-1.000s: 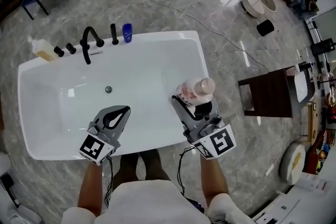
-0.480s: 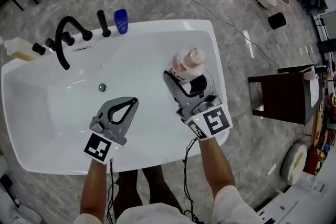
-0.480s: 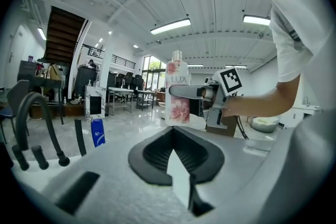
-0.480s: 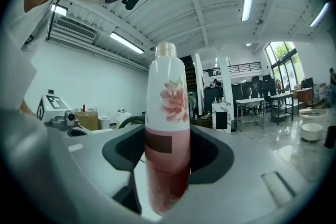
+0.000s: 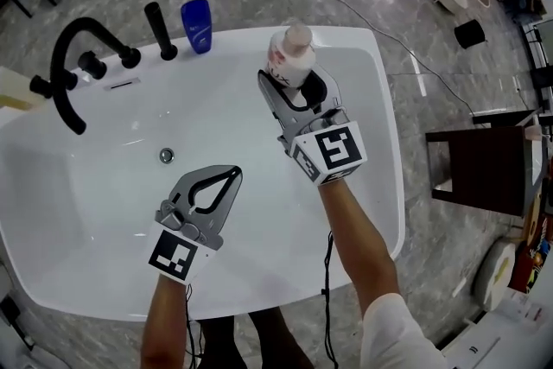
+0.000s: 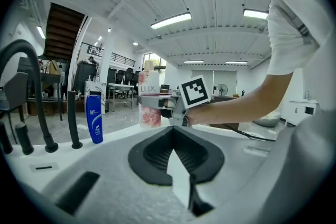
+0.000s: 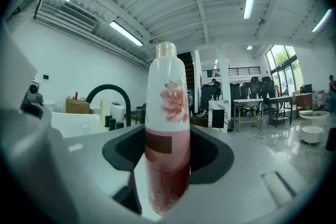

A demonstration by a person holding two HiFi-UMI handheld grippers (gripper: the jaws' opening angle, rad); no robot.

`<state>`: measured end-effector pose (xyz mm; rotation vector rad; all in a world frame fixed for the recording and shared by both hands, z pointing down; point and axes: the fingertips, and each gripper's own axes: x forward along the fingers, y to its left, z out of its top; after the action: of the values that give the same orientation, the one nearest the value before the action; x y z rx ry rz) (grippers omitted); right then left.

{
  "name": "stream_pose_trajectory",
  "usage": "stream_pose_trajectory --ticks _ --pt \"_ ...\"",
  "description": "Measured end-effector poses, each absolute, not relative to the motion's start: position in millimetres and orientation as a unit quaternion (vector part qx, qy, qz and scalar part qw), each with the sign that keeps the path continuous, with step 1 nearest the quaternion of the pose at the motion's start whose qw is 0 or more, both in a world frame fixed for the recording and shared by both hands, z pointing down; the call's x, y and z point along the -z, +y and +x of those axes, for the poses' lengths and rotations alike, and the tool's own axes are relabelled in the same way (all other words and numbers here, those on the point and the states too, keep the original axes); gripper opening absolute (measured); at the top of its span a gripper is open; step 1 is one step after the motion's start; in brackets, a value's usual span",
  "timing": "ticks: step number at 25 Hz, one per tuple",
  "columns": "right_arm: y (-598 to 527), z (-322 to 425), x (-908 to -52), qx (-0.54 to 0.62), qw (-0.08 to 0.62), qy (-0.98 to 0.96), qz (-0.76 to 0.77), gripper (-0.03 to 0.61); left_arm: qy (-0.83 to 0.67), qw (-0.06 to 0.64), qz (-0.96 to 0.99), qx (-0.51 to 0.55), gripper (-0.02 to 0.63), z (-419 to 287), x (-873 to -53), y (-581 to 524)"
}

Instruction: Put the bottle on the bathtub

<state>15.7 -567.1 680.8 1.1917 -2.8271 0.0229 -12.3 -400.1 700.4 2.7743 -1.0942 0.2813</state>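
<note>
A white-and-pink bottle [image 5: 288,54] with a flower print stands upright in my right gripper [image 5: 296,82], which is shut on its lower body. It hangs just inside the far rim of the white bathtub [image 5: 350,44]. In the right gripper view the bottle [image 7: 167,113] fills the gap between the jaws. The left gripper view shows the bottle [image 6: 149,101] ahead, beyond the tub's inner wall. My left gripper [image 5: 232,175] is shut and empty, low over the tub basin, nearer to me.
On the far rim stand a blue bottle [image 5: 197,24], a black post [image 5: 160,30], knobs and a curved black faucet [image 5: 71,73]. A drain [image 5: 166,155] sits in the tub floor. A brown stool [image 5: 488,168] and a floor cable [image 5: 346,4] lie to the right.
My right gripper has carried the bottle from the tub's near right side across to the far rim. The left gripper stayed shut and moved forward a little.
</note>
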Motion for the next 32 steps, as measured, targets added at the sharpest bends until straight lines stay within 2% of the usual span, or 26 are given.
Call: stream_pose_trajectory --ticks 16,21,32 --pt "-707 -24 -773 0.003 0.030 -0.880 0.473 0.247 -0.372 0.064 0.923 -0.082 0.002 -18 -728 -427" --pt "-710 -16 -773 -0.010 -0.008 -0.880 0.475 0.245 -0.368 0.077 0.924 -0.069 0.003 -15 -724 -415" --pt "-664 5 -779 -0.036 0.011 -0.893 0.449 0.261 -0.366 0.054 0.927 -0.069 0.003 -4 -701 -429"
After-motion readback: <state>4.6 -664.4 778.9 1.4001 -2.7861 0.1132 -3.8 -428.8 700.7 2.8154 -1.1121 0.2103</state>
